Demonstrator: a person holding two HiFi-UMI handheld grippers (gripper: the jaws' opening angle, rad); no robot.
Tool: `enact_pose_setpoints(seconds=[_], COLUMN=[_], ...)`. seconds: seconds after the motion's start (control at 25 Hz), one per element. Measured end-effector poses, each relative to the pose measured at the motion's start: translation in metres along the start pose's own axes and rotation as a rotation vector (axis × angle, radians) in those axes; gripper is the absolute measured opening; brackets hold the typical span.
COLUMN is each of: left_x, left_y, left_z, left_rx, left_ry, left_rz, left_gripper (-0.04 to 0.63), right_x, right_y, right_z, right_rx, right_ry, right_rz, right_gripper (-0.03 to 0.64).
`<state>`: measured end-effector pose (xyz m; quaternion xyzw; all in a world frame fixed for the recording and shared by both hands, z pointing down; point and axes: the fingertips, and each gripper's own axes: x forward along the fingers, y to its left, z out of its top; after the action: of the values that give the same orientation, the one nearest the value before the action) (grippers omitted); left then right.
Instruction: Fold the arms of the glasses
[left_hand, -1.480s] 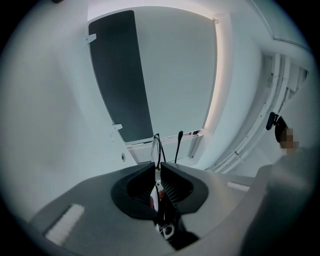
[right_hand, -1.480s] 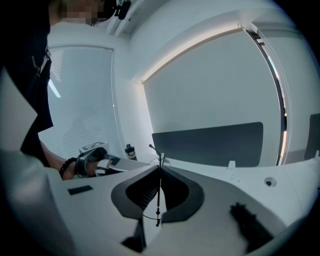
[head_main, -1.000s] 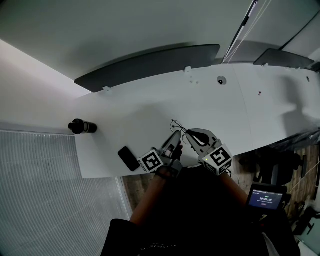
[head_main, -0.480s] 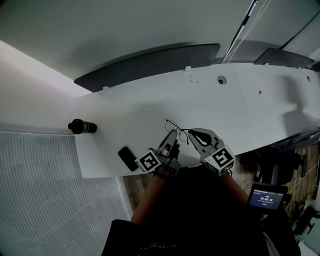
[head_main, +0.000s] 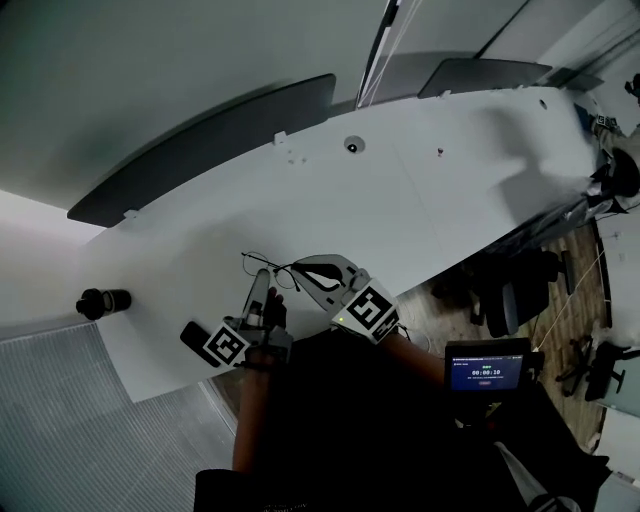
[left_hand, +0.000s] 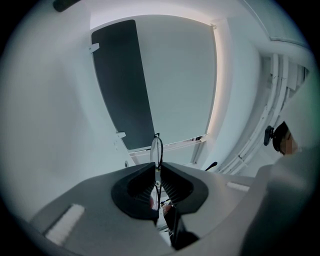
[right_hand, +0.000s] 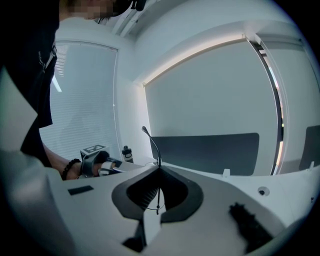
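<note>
Stretching across the head view is a long white table (head_main: 420, 200), with a dark panel (head_main: 210, 150) standing along its far edge. At the table's near edge, left of its middle, the right gripper (right_hand: 159, 170) has its jaws pressed together on a thin arm of the glasses (left_hand: 156, 149), and the arm's tip rises above the jaws. Just beside it, nearer the table's left end, the left gripper (left_hand: 159, 169) pinches the wire frame, a lens ring standing up past its jaws. Off the table, beyond its near edge on the right, a small screen (head_main: 486, 368) glows. A dark phone (head_main: 192, 335) lies at the table's near left corner and a dark bottle (head_main: 102, 301) stands at its left end. The glasses sit between both grippers over the table's near edge
</note>
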<state>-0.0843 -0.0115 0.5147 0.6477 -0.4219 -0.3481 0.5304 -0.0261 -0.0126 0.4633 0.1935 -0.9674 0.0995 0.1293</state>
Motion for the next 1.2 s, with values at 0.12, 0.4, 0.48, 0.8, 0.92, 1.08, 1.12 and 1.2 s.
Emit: enact_pose_setpoints(seconds=[0.12,0.4,0.48,0.8,0.92,1.08,1.12,1.2], left_x=[0.003,0.008,0.007,0.010,0.007,0.003,0.002,0.000], left_y=[-0.002,-0.004,-0.005,-0.005,-0.004,-0.001,0.000,0.000], left_z=[-0.001,-0.002,-0.001,-0.007,-0.004,0.000,0.001,0.004], left_rx=[0.004,0.008,0.015,0.005,0.010,-0.007,-0.010,-0.008], left_ry=[-0.003,0.000,-0.001,-0.015,-0.019,-0.029,-0.032,-0.038], left_rz=[-0.022,-0.033,-0.036,-0.068,-0.052,-0.027,-0.019,-0.016], left_gripper=[0.037,0.037,0.037,0.037,0.037,0.037,0.037,0.037], right_x=[-0.001,-0.006,-0.006,-0.012,-0.012,-0.011,-0.011,-0.010], right_y=[-0.001,-0.005,-0.004,-0.007,-0.006,-0.007,-0.007,-0.006], right_z=[0.000,-0.001,-0.001,-0.010,-0.008,-0.006,-0.005,-0.005], right_rx=[-0.005,-0.001,0.002,0.008,0.009,0.011,0.012,0.013], right_ry=[-0.005,-0.015,-0.018,-0.011,-0.011,-0.011,-0.012,-0.013], right_rz=[-0.003,-0.018,-0.017,-0.022,-0.023,-0.024,-0.024,-0.023], right_gripper=[0.011,0.011,0.011,0.011,0.011,0.011,0.011,0.011])
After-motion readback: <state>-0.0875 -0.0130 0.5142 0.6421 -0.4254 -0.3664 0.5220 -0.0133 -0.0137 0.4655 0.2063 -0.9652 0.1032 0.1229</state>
